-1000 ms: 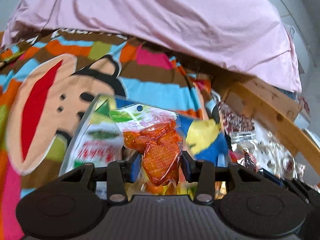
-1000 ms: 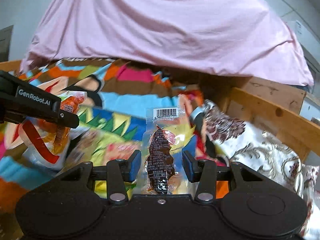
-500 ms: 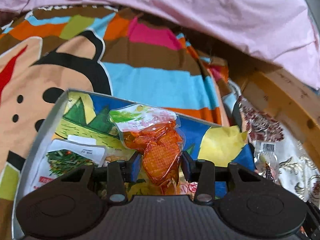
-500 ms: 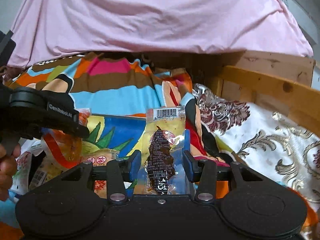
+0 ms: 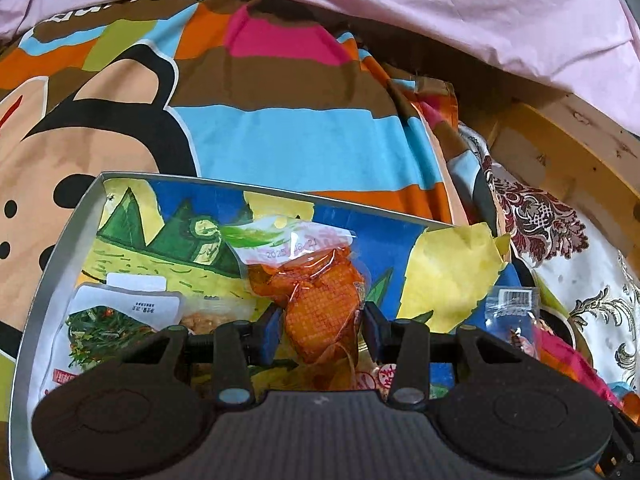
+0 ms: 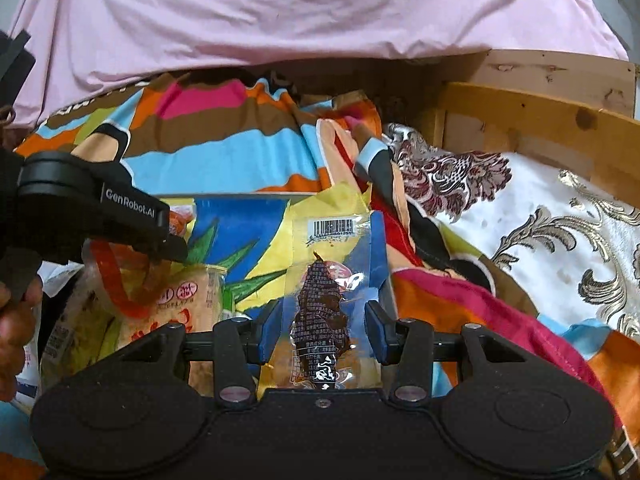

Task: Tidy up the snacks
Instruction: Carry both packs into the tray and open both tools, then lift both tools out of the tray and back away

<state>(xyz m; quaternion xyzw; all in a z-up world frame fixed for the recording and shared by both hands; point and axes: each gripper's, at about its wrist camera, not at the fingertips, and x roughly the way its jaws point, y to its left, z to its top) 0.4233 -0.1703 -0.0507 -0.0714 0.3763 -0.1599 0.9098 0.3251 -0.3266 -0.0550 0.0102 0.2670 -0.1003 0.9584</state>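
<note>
Nearest to me, my left tongs (image 5: 323, 330) are clamped on the lower half of an orange snack packet (image 5: 316, 300), a vacuum-sealed film pouch holding a waffle-textured orange piece; it stands upright between the blue pads. My right tongs (image 6: 323, 330) are closed on a clear packet of dark dried snack (image 6: 322, 312), barcode end up. I judge both packets light, soft and crinkly; the film looks slick, so the firm contents in the middle are the place to hold, not the empty sealed edges, which would fold or slide out. A hard squeeze could burst a seal. Just beyond the left tongs lies the snack tin (image 5: 56, 264), a shallow metal tray with a blue, yellow and green printed lining; the orange packet hangs over it. In it already lie a green vegetable packet (image 5: 108, 320) at the left and a pale packet with red characters (image 6: 180, 304). From the right wrist view, the dark packet sits over the tin's right edge, beside the left tongs. Farther off spreads the striped cartoon bedsheet (image 5: 280, 136), then a brocade cloth (image 6: 520, 216), a wooden bed frame (image 6: 540, 120) and a pink cover (image 6: 300, 12).
</note>
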